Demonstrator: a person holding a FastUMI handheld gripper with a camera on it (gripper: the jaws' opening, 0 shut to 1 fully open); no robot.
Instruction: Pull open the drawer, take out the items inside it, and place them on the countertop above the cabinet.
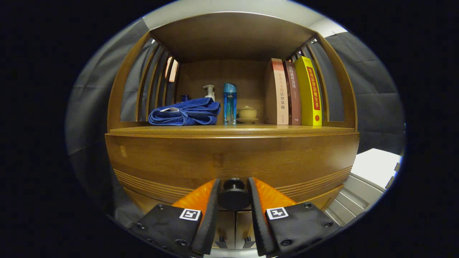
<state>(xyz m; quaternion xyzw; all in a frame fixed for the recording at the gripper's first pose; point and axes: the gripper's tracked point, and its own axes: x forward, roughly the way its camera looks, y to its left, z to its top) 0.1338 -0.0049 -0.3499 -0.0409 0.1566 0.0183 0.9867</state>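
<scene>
— Where does the knob point(233, 195) sit from the fingers?

— Right between them. I see the gripper point(233, 204) straddling it, one finger on each side, with the knob's round head facing me and its stem running straight back into the drawer point(229, 161) front. The fingers look closed in on the knob's sides; I judge both are touching it, though the contact itself is hard to make out.

— So the pull goes which way?

— Straight back toward me, along the stem, square to the drawer front. The drawer looks shut; I see no gap under the countertop point(229, 129) edge.

— And the drop-off spot?

— The countertop runs just above the drawer. A blue towel point(184, 113) lies toward its left edge, a blue bottle point(230, 103) and a small lidded cup point(247, 113) near the middle, three books point(294, 93) upright toward the right edge. A pump bottle point(209, 91) stands behind the towel.

— What can't you see?

— Anything inside the drawer. I can't tell what's there or how many items. The cabinet's lower part is cut off behind the fingers too.
</scene>
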